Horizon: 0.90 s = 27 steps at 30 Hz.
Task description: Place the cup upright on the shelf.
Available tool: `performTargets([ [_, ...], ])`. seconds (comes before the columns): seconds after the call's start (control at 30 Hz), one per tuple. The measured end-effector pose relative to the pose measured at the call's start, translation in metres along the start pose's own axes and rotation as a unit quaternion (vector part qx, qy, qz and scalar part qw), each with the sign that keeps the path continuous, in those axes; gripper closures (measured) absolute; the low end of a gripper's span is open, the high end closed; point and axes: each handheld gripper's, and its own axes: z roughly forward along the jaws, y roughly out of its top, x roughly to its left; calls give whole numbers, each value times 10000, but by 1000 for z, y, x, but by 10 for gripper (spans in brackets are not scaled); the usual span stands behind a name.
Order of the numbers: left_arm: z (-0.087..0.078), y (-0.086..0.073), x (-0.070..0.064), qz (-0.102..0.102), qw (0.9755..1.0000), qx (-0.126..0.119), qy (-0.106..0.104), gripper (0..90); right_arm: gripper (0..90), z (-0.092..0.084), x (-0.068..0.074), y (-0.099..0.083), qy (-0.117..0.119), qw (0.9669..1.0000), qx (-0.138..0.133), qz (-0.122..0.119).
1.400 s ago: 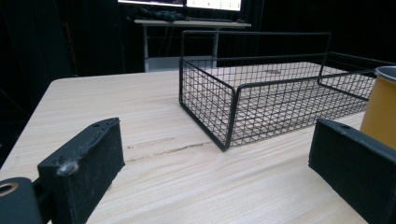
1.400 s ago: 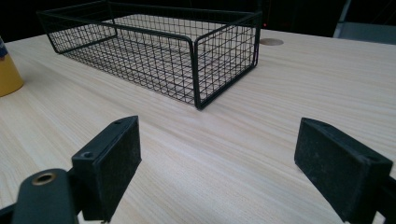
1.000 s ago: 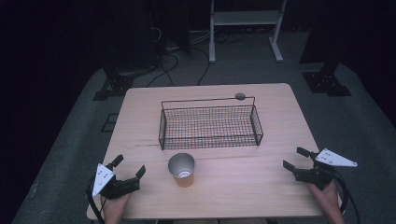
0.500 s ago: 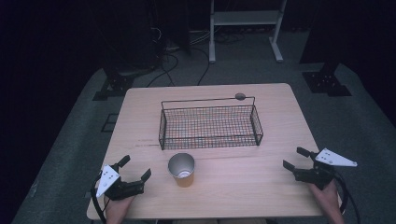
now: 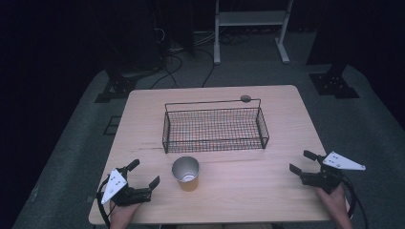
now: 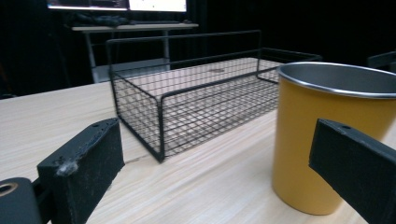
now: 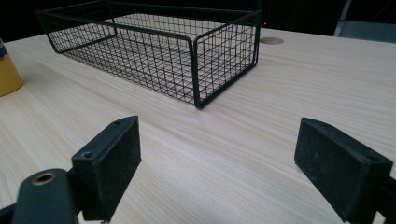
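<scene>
A yellow cup [image 5: 186, 172] with a steel inside stands upright near the table's front edge, just in front of a black wire basket [image 5: 215, 143]. My left gripper [image 5: 144, 172] lies low on the table to the left of the cup, jaws open, nothing between them. In the left gripper view the cup [image 6: 327, 140] stands close ahead on the right, partly behind the right jaw, with the basket [image 6: 196, 107] beyond it. My right gripper [image 5: 300, 161] rests open at the front right, far from the cup. Its view shows the basket [image 7: 154, 51] ahead and the cup [image 7: 7, 70] at the left edge.
The light wooden table [image 5: 286, 124] has a round grey grommet [image 5: 245, 98] behind the basket. The basket holds nothing. Dark floor with cables and stand feet surrounds the table, and a white shelf frame [image 5: 248, 19] stands at the back.
My left gripper has edged slightly to the right, toward the cup. The right gripper, cup and basket have not moved.
</scene>
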Motion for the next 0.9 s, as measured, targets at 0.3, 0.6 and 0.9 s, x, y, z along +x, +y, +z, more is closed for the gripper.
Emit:
performTargets([
  [0.3,4,1,-6,47,9990,-37,-439,24,135,0,0,0,16,10000,4,-2],
  [0.6,6,4,-11,50,9972,-103,-735,0,135,0,0,0,23,10000,6,-3],
  [0.9,11,5,-18,124,9949,-64,-994,0,136,0,0,0,20,10000,13,-8],
])
